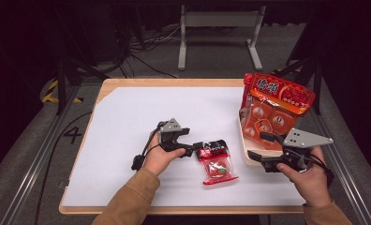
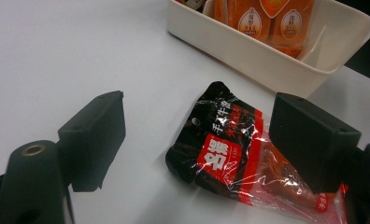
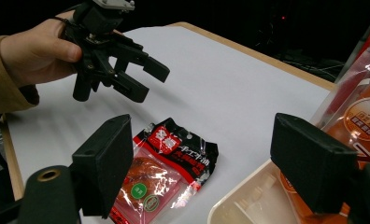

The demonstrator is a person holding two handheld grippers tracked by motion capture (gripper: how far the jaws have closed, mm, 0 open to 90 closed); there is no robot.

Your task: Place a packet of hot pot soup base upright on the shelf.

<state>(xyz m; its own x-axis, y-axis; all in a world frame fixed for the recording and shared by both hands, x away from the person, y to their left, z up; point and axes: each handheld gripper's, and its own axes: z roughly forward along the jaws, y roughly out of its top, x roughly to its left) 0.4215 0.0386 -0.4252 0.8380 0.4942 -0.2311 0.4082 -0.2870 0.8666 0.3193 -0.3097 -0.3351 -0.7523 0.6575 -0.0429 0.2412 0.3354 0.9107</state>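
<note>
Both pairs of jaws stand wide apart and hold nothing. Snack packet [image 1: 217,163], black and red at its top and clear over a reddish filling, lies flat on the white table [image 1: 127,117], just left of the cream tray [image 1: 245,150]. Left gripper [image 1: 193,149] hovers at the packet's black end, one jaw on each side of it as seen in the left gripper view [image 2: 230,158]. Right gripper [image 1: 263,147] waits near the tray's front corner, where a large orange bag [image 1: 277,105] stands leaning in the tray. Likely risk: the film is glossy and lies flush with the table, so closing jaws may skate over it or pinch only a crease, letting the packet slide or drop short of the tray; the bag leaves little free room inside.
</note>
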